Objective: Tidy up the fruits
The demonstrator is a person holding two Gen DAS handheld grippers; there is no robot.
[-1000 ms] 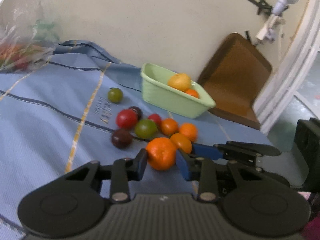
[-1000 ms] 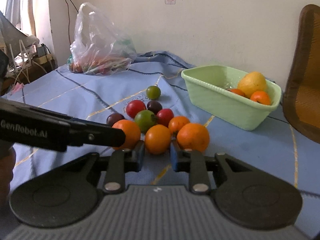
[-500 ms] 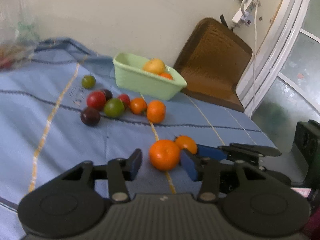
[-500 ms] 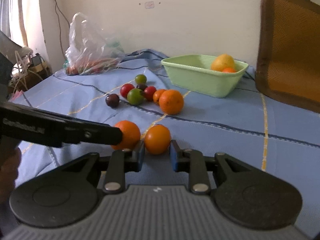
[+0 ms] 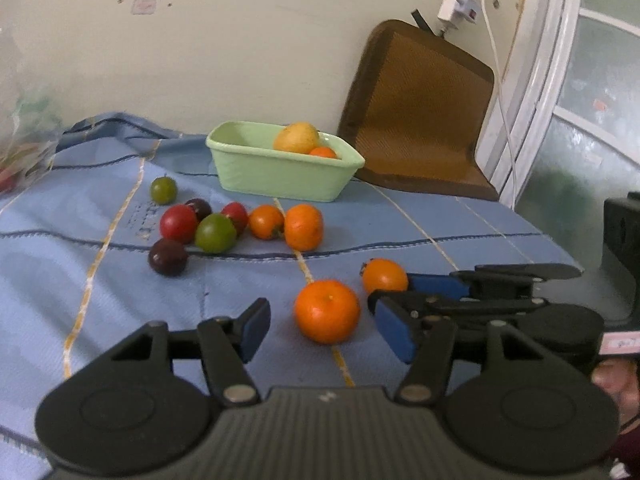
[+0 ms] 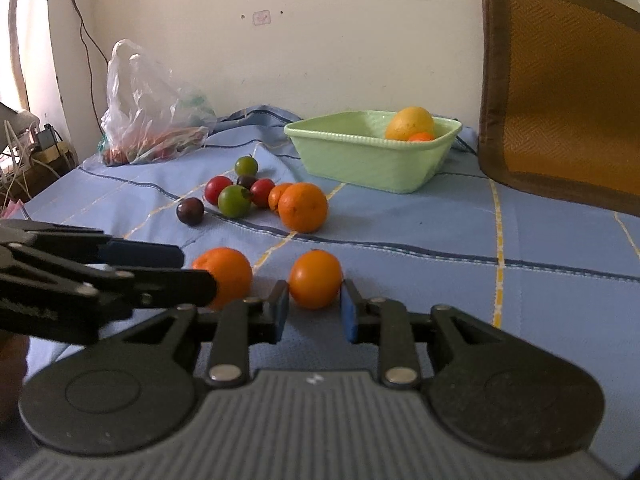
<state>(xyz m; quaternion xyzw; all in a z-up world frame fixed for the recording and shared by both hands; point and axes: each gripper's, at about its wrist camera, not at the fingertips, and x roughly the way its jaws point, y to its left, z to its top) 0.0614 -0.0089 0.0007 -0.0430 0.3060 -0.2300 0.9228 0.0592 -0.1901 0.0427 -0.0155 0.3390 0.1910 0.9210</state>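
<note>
1. The left gripper (image 5: 324,324) is standing spread wide, both blue pads clear of the tangerine (image 5: 327,311) sitting on the blue cloth (image 5: 100,300) between them.
2. The right gripper (image 6: 313,312) is standing slightly parted around the smaller orange fruit (image 6: 315,279); whether the pads are touching it cannot be told.
3. The green basket (image 6: 360,160) is holding a yellow fruit (image 6: 409,123) and an orange one near the wall.
4. Mixed tomatoes (image 6: 234,200) and a larger orange (image 6: 303,207) are lying clustered between grippers and basket.
</note>
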